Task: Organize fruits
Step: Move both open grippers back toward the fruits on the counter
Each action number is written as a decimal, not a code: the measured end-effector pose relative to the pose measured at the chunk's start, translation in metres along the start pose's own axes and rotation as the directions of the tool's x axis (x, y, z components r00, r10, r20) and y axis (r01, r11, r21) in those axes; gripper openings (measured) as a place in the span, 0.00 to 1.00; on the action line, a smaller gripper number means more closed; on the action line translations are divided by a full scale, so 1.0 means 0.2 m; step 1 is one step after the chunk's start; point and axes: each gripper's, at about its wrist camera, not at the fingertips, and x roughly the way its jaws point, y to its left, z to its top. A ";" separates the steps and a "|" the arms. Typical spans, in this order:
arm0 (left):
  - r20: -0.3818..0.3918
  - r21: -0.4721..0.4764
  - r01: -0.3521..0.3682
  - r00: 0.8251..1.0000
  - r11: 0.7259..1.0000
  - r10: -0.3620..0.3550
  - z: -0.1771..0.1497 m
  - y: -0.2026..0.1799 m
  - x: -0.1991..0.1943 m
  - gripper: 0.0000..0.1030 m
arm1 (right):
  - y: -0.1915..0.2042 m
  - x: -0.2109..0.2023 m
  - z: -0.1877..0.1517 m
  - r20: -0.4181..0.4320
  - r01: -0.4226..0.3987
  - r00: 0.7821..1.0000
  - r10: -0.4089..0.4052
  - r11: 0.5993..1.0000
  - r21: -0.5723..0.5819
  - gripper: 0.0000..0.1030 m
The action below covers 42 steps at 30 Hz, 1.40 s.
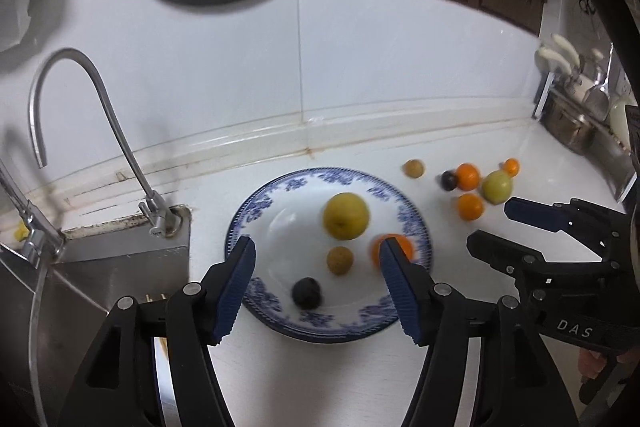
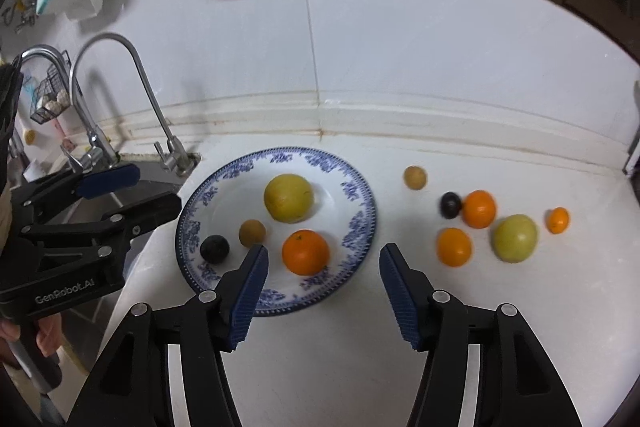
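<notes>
Nearest the lens: right hand-held gripper (image 2: pixel 322 287) spread wide, empty; left hand-held gripper (image 1: pixel 316 285) likewise apart over the plate (image 2: pixel 360 231) (four fruits aboard). Beyond, on the bench (image 2: pixel 400 327): loose orange (image 2: pixel 453 246). Best approached low, straddled evenly, closed gently.

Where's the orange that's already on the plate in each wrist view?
Left wrist: orange on the plate's right side, partly hidden behind the left hand-held gripper's right finger.
Right wrist: orange front-centre on the plate, fully visible.
Shared landmark: the blue-patterned plate.
</notes>
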 end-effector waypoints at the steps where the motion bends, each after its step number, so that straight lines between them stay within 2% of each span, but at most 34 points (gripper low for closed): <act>1: 0.010 -0.002 0.006 1.000 1.000 -0.006 0.00 -0.02 -0.02 0.62 | -0.01 -0.02 0.00 0.008 0.001 1.000 -0.001 1.000 0.001 0.60; 3: 0.025 -0.009 0.017 1.000 1.000 -0.017 0.00 -0.07 -0.05 0.63 | -0.04 -0.08 -0.01 0.035 0.010 0.999 -0.010 1.000 0.005 0.66; 9: 0.065 0.008 0.032 0.997 0.999 -0.033 0.01 -0.23 -0.13 0.67 | -0.16 -0.24 -0.02 0.098 0.045 0.994 -0.045 0.999 0.005 0.66; 11: 0.076 0.013 0.036 0.996 0.999 -0.037 0.02 -0.29 -0.14 0.68 | -0.21 -0.28 -0.03 0.113 0.057 0.992 -0.057 0.998 0.006 0.70; 23: 0.100 0.056 0.069 0.992 0.996 -0.075 0.07 -0.60 -0.09 0.68 | -0.50 -0.43 -0.04 0.160 0.092 0.983 -0.090 0.996 -0.007 0.70; 32: 0.091 0.127 0.104 0.989 0.986 -0.116 0.11 -0.79 0.08 0.68 | -0.67 -0.38 -0.02 0.139 0.094 0.987 -0.081 0.991 -0.096 0.70; 38: 0.073 0.179 0.106 0.990 0.978 -0.121 0.14 -0.85 0.23 0.68 | -0.73 -0.27 -0.03 0.105 0.089 0.992 -0.068 0.975 -0.202 0.70; 42: 0.046 0.215 0.117 0.990 0.970 -0.130 0.14 -0.87 0.34 0.68 | -0.78 -0.18 -0.02 0.067 0.062 0.997 -0.048 0.973 -0.222 0.70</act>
